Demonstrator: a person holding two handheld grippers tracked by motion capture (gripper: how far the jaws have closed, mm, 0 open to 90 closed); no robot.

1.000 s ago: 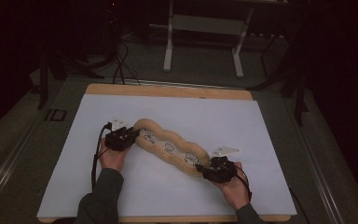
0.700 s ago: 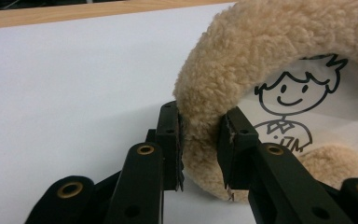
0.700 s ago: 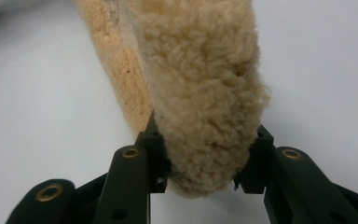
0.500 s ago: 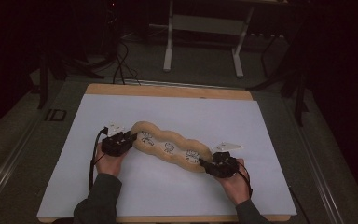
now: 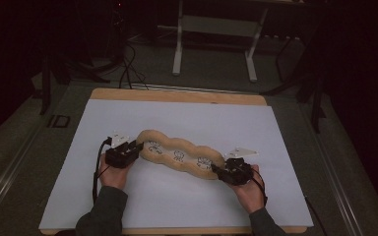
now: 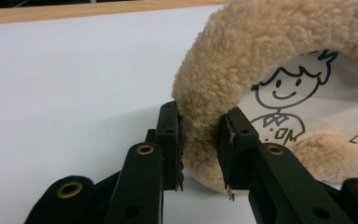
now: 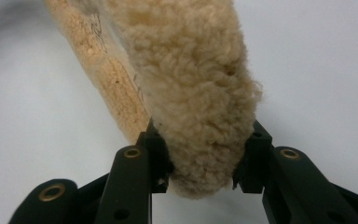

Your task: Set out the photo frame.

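Observation:
A long tan fleece piece [image 5: 179,153] with wavy edges and cartoon figures drawn on its pale inner strip lies slanted across the white sheet [image 5: 187,115]. My left gripper [image 5: 134,147] is shut on its far-left end. In the left gripper view the pads [image 6: 173,140] pinch the fluffy rim [image 6: 242,56] beside a smiling drawn figure [image 6: 284,93]. My right gripper [image 5: 217,170] is shut on the near-right end. In the right gripper view the thick fleece [image 7: 191,84] fills the gap between the jaws of the right gripper [image 7: 205,161]. A hand holds each gripper from the near side.
The white sheet covers a wooden board whose far edge [image 5: 177,95] shows. Dark floor surrounds the table. A white metal stand [image 5: 214,29] and black cables [image 5: 128,64] stand behind it. A cable [image 5: 98,167] trails from the left gripper.
The left hand has eased slightly toward the near left. Both grips on the fleece piece stay as they were.

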